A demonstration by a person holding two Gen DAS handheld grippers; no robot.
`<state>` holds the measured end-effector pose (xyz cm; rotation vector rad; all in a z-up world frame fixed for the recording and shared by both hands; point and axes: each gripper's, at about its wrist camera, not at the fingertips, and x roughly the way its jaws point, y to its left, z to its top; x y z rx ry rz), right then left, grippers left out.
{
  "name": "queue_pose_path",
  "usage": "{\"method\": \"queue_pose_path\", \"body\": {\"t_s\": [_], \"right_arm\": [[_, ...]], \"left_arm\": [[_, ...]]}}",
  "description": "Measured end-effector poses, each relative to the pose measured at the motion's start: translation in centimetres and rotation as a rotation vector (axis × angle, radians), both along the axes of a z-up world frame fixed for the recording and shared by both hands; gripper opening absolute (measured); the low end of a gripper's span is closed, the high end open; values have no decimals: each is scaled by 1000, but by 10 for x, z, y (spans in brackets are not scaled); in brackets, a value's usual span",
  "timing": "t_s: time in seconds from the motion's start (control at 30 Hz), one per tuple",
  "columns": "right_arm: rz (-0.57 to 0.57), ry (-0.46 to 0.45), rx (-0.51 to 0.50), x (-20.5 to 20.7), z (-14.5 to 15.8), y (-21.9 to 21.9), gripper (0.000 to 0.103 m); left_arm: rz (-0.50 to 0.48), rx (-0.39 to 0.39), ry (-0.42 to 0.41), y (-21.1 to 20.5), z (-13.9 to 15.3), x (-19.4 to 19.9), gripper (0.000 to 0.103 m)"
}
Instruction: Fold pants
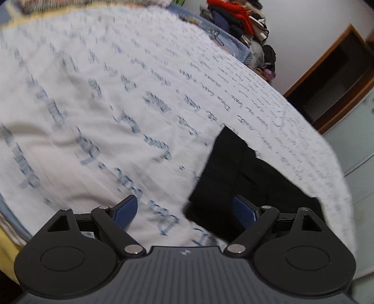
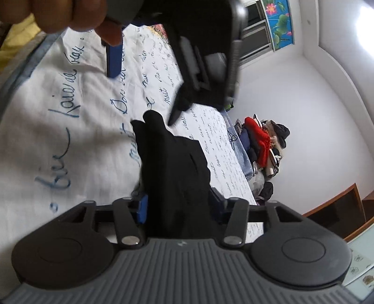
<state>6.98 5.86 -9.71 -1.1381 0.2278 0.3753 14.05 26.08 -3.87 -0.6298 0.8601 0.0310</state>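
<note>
The black pants [image 1: 245,173] lie as a folded bundle on a white bedsheet [image 1: 105,98] printed with blue script, near the bed's right edge. My left gripper [image 1: 184,210] is open above the sheet; its right pad is over the pants' near edge and nothing is between its pads. In the right wrist view the pants [image 2: 173,163] fill the gap between the pads of my right gripper [image 2: 178,203], which is shut on the thick bundle. The left gripper [image 2: 145,86], held by a hand [image 2: 70,16], hangs open just beyond the pants' far end.
A pile of clothes [image 2: 264,145] with a red garment sits past the far end of the bed. A wooden door frame [image 1: 339,77] stands by the white wall. A window with a floral curtain [image 2: 278,21] is beyond the bed. The bed's edge [image 1: 336,177] runs close to the pants.
</note>
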Motion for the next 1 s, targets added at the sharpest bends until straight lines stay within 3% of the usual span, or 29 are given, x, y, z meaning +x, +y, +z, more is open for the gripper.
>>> {"method": "queue_pose_path", "body": {"t_s": [0.1, 0.2, 0.43, 0.53, 0.6, 0.67, 0.7, 0.83, 1.0], "right_arm": [[27, 25, -16, 7, -8, 2, 10], [28, 50, 67, 11, -1, 2, 8], [-36, 254, 479, 41, 58, -39, 7], [-55, 308, 591, 51, 73, -59, 7], [-64, 337, 647, 53, 80, -72, 7], [-68, 342, 669, 52, 82, -80, 7], [-68, 336, 668, 54, 83, -82, 7], [-69, 331, 667, 61, 79, -86, 7], [-64, 309, 709, 45, 83, -96, 7]], "left_arm": [[7, -99, 15, 2, -7, 6, 94], [11, -191, 22, 5, -12, 13, 100], [-42, -485, 27, -10, -25, 47, 101], [10, -533, 24, -18, -33, 63, 101], [33, -543, -6, -21, -36, 71, 98], [25, -538, -20, -24, -36, 76, 66], [-1, -529, -16, -28, -36, 80, 35], [-7, -435, -36, -34, -25, 75, 25], [-46, -272, -136, -60, 15, 69, 23]]}}
